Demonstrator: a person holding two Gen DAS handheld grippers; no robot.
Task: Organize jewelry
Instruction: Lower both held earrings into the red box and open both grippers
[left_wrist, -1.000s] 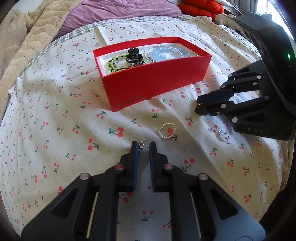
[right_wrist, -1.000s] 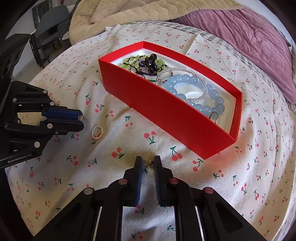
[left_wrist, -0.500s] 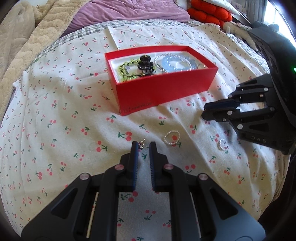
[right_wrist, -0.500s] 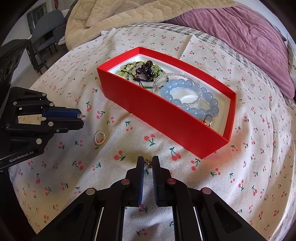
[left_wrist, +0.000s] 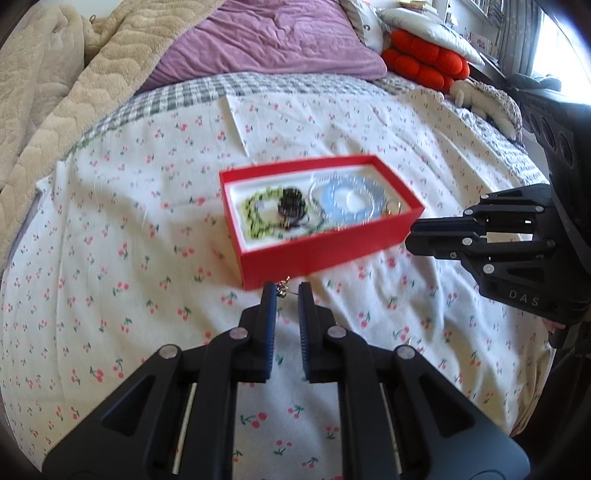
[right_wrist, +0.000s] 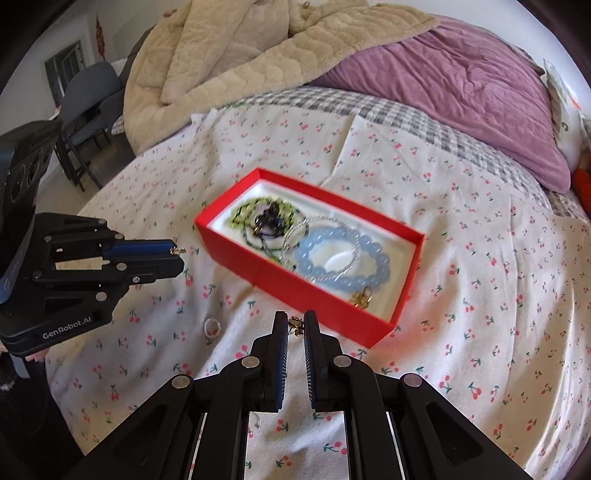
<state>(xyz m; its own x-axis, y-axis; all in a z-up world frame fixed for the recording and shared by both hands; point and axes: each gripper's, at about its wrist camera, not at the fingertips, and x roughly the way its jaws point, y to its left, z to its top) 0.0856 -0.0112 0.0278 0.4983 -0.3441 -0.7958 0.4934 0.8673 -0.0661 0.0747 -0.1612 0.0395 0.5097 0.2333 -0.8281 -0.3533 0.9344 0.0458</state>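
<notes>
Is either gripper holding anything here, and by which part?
Both are. The left gripper pinches a small silver earring at its jaw tips. The right gripper pinches a small gold earring likewise. Which part of each is gripped cannot be told.

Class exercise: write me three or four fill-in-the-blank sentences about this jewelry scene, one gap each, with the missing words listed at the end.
1. The bracelets lie inside a box whose colour is ____.
2. The bracelet of large round beads in the box is pale ____.
3. The small pearl ring lies on the sheet, ____ the box.
4. The sheet is printed with small red ____.

Missing words: red; blue; outside; cherries
</notes>
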